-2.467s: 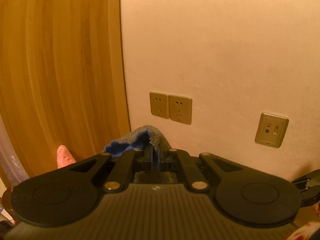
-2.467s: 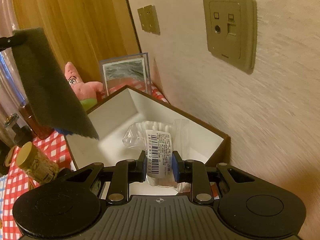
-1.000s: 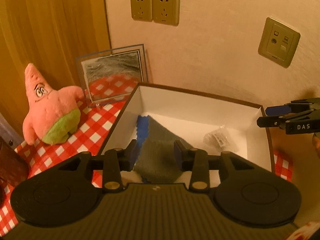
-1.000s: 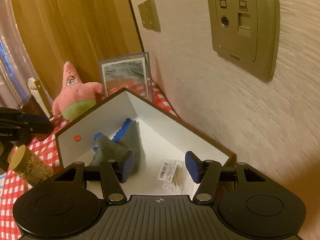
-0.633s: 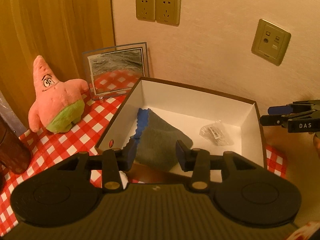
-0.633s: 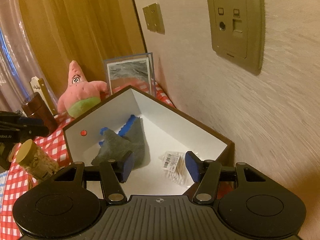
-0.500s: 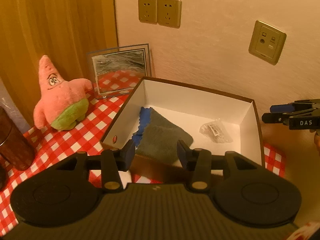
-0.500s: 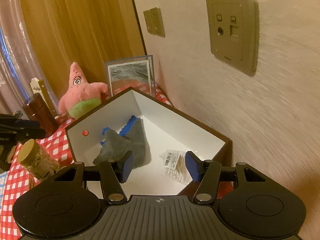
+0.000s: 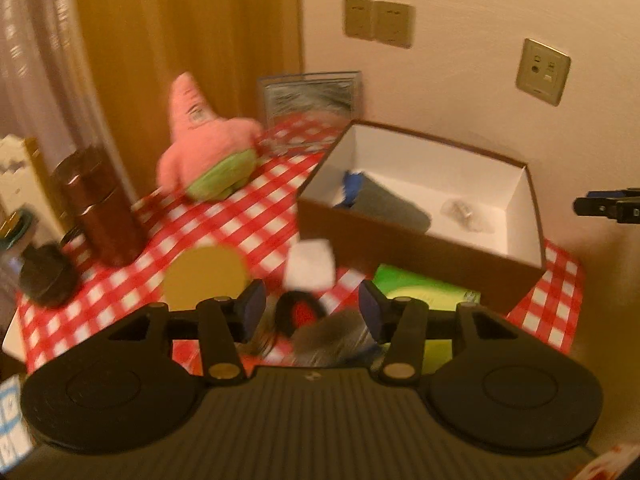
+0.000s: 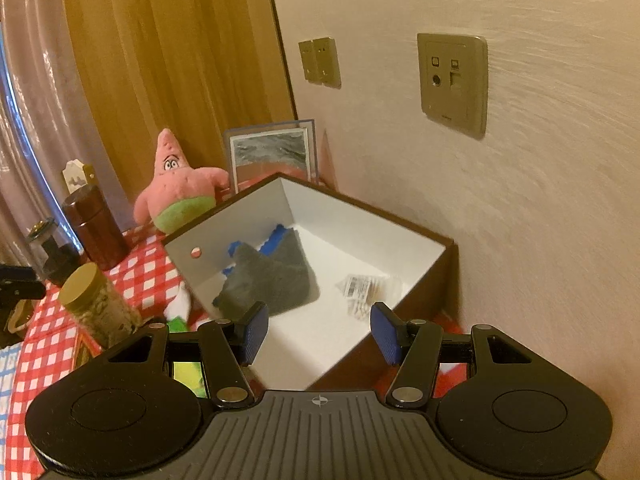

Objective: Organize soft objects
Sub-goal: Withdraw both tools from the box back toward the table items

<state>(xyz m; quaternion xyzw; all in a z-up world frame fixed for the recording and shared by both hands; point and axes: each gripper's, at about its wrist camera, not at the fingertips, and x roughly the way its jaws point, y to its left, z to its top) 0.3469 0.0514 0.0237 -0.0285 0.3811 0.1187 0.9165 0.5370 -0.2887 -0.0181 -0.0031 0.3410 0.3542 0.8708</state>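
Both grippers have backed away from the brown cardboard box with white inside [image 10: 404, 236]. The folded grey-and-blue cloth [image 10: 276, 276] and the small plastic packet [image 10: 364, 286] now lie inside it, released. The left gripper [image 9: 312, 312] has just been opening its jaws, nothing between them; the right gripper [image 10: 318, 334] is spread and empty too. The pink star-shaped plush toy [image 10: 178, 196] stands on the checked tablecloth [image 9: 240, 224], probably next.

Light: dim, warm amber cast over both views.
Blur: left wrist view smeared throughout; the pink starfish plush [image 9: 206, 148] and checked tablecloth [image 9: 244, 220] look streaked.
Sharpness: right wrist view crisper; wall beside the data socket plate [image 10: 452, 82] streaks.
Shadow: grey cloth [image 10: 270, 276] darkens the white box [image 10: 360, 210] floor.
Distortion: fisheye bowing, black corners.
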